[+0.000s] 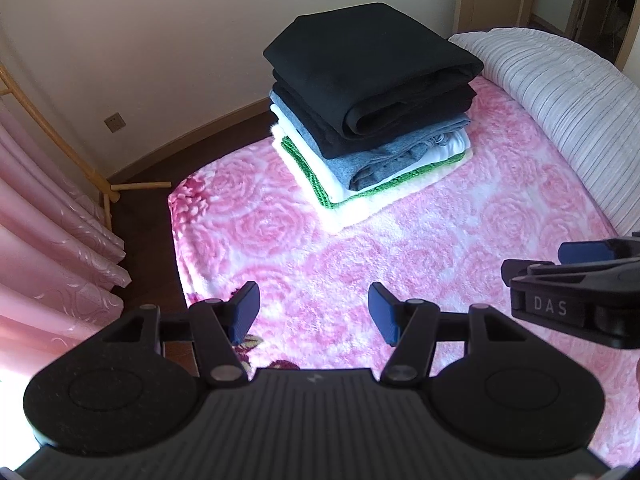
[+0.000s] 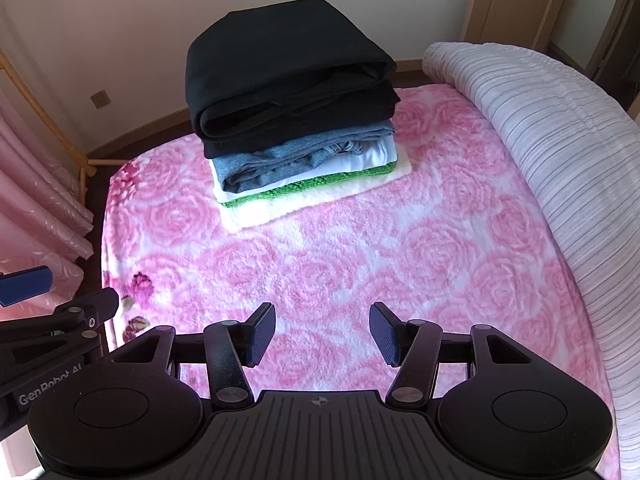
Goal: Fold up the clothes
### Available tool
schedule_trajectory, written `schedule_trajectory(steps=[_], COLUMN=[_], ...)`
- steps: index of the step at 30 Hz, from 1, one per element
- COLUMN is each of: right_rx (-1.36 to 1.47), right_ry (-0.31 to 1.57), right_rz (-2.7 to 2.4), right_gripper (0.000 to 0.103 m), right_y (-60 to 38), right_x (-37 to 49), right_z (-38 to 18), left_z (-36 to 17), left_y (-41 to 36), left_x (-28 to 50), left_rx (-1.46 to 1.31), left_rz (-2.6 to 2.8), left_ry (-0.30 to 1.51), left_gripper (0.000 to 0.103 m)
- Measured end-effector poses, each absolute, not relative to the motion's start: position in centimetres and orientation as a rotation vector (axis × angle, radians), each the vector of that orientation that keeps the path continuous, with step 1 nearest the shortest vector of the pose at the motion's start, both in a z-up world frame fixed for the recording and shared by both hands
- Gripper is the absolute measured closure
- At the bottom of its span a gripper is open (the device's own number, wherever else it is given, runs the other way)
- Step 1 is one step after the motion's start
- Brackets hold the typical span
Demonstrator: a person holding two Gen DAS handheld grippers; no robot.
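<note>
Stack of folded clothes sits on blanket, toward far edge. Rolled quilt lies right of stack. Curtain hangs left of stack, wall outlet behind-left.

"DAS" on right gripper; "GenRobot AI" on left gripper

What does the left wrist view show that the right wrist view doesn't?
Only the left wrist view: the left gripper from behind, open and empty, and the right gripper entering from the right edge.
Only the right wrist view: the right gripper's own open, empty fingers, and the left gripper coming in from the left edge.
Both: the stack of folded clothes, black on top, on the pink blanket, the striped quilt, the curtain and the wall socket.
</note>
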State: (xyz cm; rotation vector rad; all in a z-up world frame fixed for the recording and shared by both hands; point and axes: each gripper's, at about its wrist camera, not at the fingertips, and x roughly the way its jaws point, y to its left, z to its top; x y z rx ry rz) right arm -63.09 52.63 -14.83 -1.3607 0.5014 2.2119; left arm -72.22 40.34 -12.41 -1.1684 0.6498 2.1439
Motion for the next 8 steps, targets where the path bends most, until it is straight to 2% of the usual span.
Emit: schedule_trajectory(steps=[8], right_rx=[-1.357], right_ry=[0.491], right_rz=[2.218], right_gripper=[0.047], right_y=[52.07], right_x=[-63.82], right_z=[-14.44], left_z=[-12.36], left_y=[39.79], left_x=[-73.22], left_rx=[-1.160], left_rz=[2.170], left_ry=[0.636], left_gripper=[0.046])
